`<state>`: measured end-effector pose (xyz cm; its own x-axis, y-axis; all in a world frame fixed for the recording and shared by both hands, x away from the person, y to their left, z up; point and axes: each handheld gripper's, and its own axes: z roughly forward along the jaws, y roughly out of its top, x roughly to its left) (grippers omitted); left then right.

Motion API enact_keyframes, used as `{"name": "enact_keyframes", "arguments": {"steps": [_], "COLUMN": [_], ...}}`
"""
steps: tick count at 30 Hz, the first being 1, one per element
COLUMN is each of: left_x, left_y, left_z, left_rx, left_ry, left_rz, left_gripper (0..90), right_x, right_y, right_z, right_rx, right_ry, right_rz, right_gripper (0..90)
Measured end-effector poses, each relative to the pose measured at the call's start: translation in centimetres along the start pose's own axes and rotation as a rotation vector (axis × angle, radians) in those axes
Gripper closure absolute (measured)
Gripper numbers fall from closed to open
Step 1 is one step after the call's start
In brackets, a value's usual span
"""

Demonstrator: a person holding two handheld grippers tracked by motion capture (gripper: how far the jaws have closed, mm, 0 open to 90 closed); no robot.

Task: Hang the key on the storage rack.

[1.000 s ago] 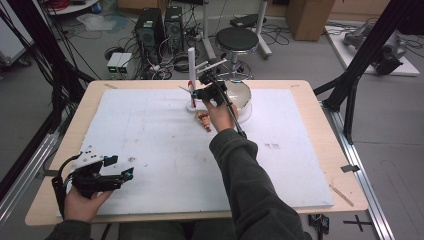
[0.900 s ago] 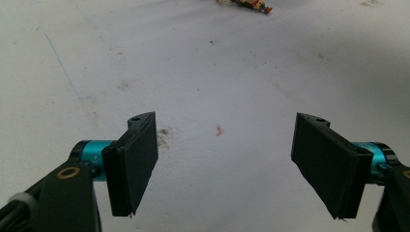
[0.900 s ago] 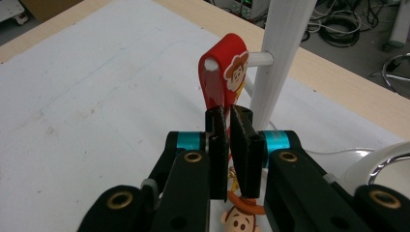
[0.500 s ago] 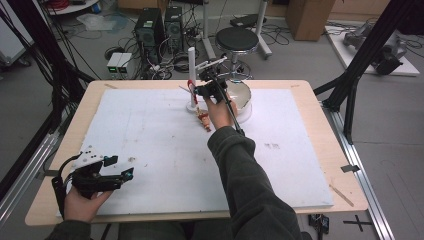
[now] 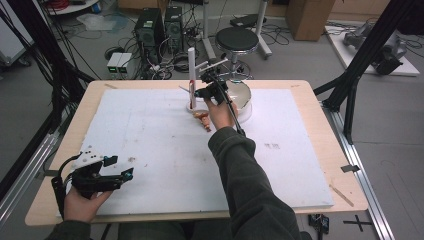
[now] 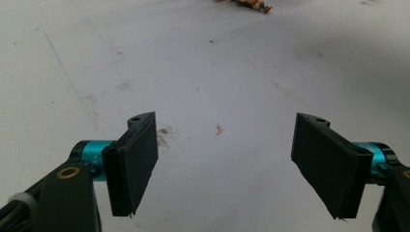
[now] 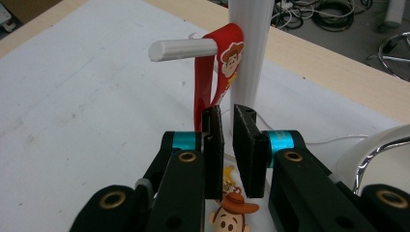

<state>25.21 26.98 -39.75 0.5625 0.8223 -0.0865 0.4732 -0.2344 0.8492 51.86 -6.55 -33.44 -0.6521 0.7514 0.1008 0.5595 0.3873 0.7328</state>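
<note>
Hanging the strap (image 7: 212,77) on the peg (image 7: 183,49) is the step we are working through, and doing it well means keeping the red loop seated over that white peg while the charm (image 7: 232,212) dangles free below. We are holding the right gripper (image 7: 226,126) close in front of the stand (image 7: 251,53), its jaws nearly shut with a thin gap between the pads; the strap is running down just behind the left pad, and we cannot tell whether the pads are pinching it or only standing beside it. To finish cleanly we are judging that the loop should sit well back on the peg, toward the stand, before anything lets go, since a loop near the peg's tip could slide off under the charm's weight. Any pull away should be slow and straight back, so the jaws are not dragging the strap along. In the high view the right hand (image 5: 218,106) is reaching far across the white mat (image 5: 150,130), forearm stretched out, gripper pointing forward at the stand (image 5: 191,75), with a white bowl (image 5: 243,96) just beside it and the charm (image 5: 204,119) lying near the stand's foot. We are resting the left gripper (image 5: 114,169) at the near left corner of the mat, its jaws spread wide over bare surface and holding nothing.
</note>
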Motion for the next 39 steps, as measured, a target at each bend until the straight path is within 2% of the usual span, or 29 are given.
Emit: {"name": "enact_keyframes", "arguments": {"steps": [6, 12, 15, 18, 20, 23, 26, 30, 39], "left_x": [0.0, 0.0, -0.1, -0.1, -0.2, -0.2, -0.2, -0.4, -0.3], "left_y": [0.0, -0.1, -0.1, -0.1, -0.1, -0.1, -0.1, -0.1, -0.1], "left_z": [-0.1, -0.2, -0.2, -0.2, -0.2, -0.1, -0.1, 0.0, 0.0], "left_rx": [0.002, 0.004, 0.002, 0.002, 0.003, 0.003, 0.006, 0.007, 0.004], "left_ry": [0.003, 0.009, 0.011, 0.013, 0.012, 0.013, 0.011, 0.011, 0.015], "left_rz": [0.000, 0.008, 0.004, 0.003, 0.005, 0.004, 0.006, 0.006, 0.008], "left_gripper": [25.2, 25.1, 25.1, 25.1, 25.0, 25.0, 24.9, 24.9, 24.6], "right_x": [-0.4, -0.9, -1.5, -2.4, -2.7, -3.3, -4.0, -4.4, -4.6], "right_y": [-0.1, -0.5, -1.4, -2.3, -3.1, -4.2, -5.2, -6.0, -6.8], "right_z": [-1.0, -2.3, -3.1, -3.4, -3.8, -4.1, -4.7, -5.4, -6.4], "right_rx": [-0.009, -0.017, -0.053, -0.031, -0.051, -0.052, -0.065, -0.091, -0.103], "right_ry": [0.033, 0.070, 0.089, 0.120, 0.114, 0.149, 0.159, 0.174, 0.204], "right_rz": [0.010, 0.001, 0.005, 0.034, 0.019, 0.029, 0.044, 0.040, 0.041], "right_gripper": [79.0, 73.9, 72.2, 70.0, 69.8, 67.2, 66.3, 64.7, 59.8]}}
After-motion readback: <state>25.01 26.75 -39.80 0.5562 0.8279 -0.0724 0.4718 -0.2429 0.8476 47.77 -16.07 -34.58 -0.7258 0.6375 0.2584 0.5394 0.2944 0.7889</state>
